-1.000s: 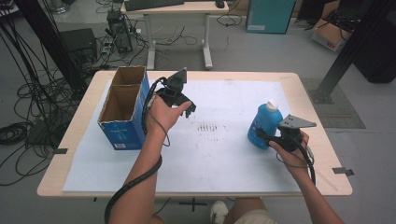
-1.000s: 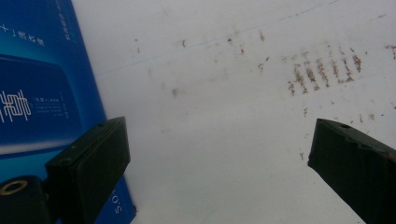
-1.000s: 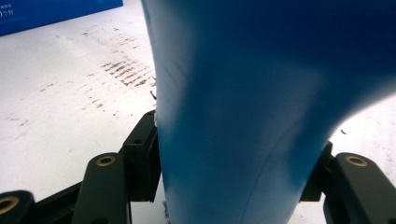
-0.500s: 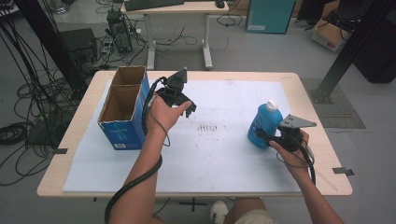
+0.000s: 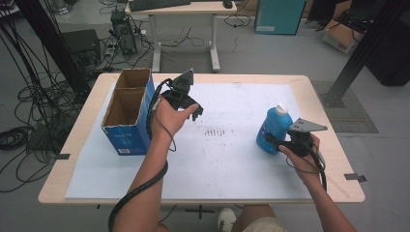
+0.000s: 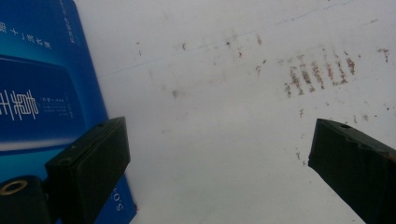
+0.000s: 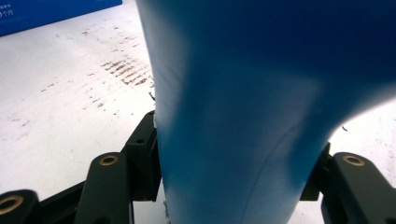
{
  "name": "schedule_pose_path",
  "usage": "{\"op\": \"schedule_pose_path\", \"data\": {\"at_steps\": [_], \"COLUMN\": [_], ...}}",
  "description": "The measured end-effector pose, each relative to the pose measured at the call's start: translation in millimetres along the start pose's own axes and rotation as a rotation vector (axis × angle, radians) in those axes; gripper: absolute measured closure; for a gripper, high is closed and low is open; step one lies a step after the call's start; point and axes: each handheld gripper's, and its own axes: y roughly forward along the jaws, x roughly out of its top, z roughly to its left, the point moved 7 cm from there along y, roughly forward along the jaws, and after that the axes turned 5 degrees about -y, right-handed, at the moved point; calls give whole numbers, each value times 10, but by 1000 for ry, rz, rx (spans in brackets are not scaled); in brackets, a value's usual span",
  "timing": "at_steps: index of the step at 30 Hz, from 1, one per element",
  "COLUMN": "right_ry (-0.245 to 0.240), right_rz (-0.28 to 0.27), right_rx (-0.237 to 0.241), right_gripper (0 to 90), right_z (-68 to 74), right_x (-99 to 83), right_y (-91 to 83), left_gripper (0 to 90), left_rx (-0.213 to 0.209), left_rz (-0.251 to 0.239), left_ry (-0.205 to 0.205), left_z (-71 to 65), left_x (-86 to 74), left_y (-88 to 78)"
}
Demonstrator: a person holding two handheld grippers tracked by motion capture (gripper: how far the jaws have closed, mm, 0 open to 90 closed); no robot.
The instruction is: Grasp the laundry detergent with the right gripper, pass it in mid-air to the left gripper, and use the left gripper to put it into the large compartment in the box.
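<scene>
Right gripper at right of frame in high view, clamped on lower body of blue bottle; bottle upright on white sheet, white cap up. Left gripper left of centre, jaws wide apart, nothing between, just beside blue cardboard box at upper left. Brown smudges mid-sheet.
</scene>
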Motion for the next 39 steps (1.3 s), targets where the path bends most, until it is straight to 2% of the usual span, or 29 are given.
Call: {"op": "schedule_pose_path", "data": {"at_steps": [39], "right_ry": [9], "right_rz": [11], "right_rx": [-6], "right_gripper": [429], "right_z": [2], "right_x": [6], "right_y": [-2], "left_gripper": [57], "left_rx": [8], "left_rz": [-4], "left_ry": [3], "left_z": [-3], "left_x": [-4], "left_y": [-34]}}
